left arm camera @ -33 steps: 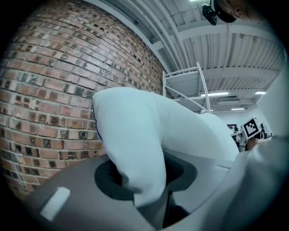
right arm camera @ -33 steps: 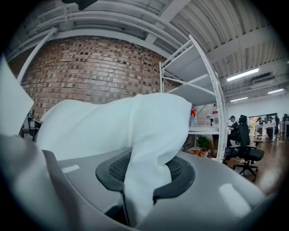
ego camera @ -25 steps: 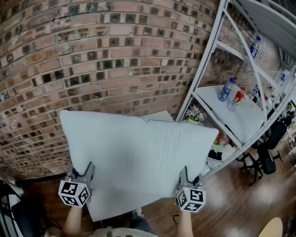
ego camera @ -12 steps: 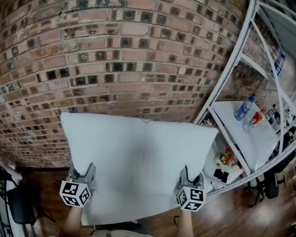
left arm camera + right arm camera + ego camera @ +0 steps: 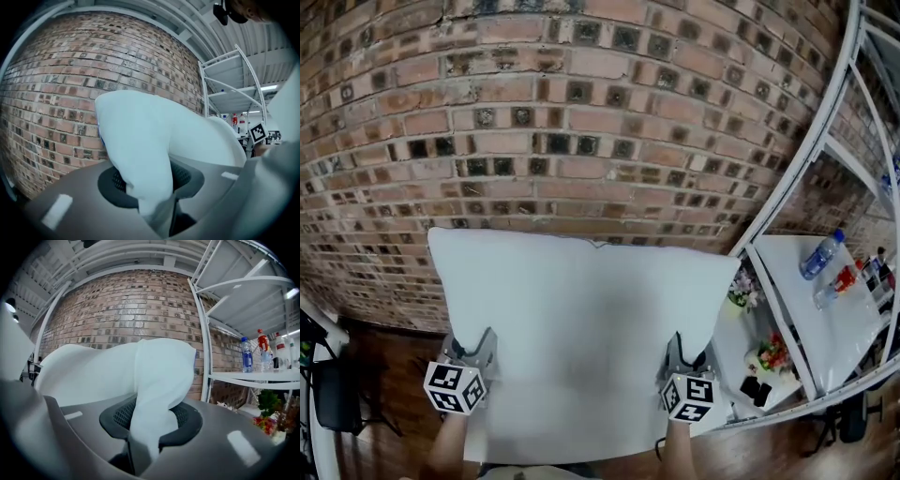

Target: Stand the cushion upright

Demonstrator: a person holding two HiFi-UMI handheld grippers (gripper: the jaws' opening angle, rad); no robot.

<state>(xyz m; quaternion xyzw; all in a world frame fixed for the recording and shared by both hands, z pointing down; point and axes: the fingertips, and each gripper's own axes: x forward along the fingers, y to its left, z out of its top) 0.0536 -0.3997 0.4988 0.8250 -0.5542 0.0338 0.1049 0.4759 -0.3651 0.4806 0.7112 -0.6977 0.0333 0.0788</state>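
Head view: the white cushion (image 5: 581, 328) is up in the air in front of the person. It is spread wide, with its far edge toward the brick wall (image 5: 581, 141). I cannot see it resting on anything.

The left gripper (image 5: 473, 344) pinches the near edge by the left corner. The right gripper (image 5: 684, 353) pinches the same edge by the right corner. In the left gripper view and the right gripper view, each pair of jaws is partly closed. A fold of cushion is squeezed tight between the pads, so both claws have a good hold.

I think the step now is carrying the cushion to the place where it will stand. To do it well, both hands should stay at the same height so the cushion does not twist. It is soft and held only by a thin fold, so a hard pull apart could make it slip out. One long edge should go down first. It may need something behind it to lean on. The claws should let go only when it stands by itself.

On the right is a metal rack (image 5: 806, 150) with bottles (image 5: 821, 255) on a white shelf (image 5: 825, 319), and the right corner should stay away from it. A dark chair (image 5: 337, 398) is at the far left.
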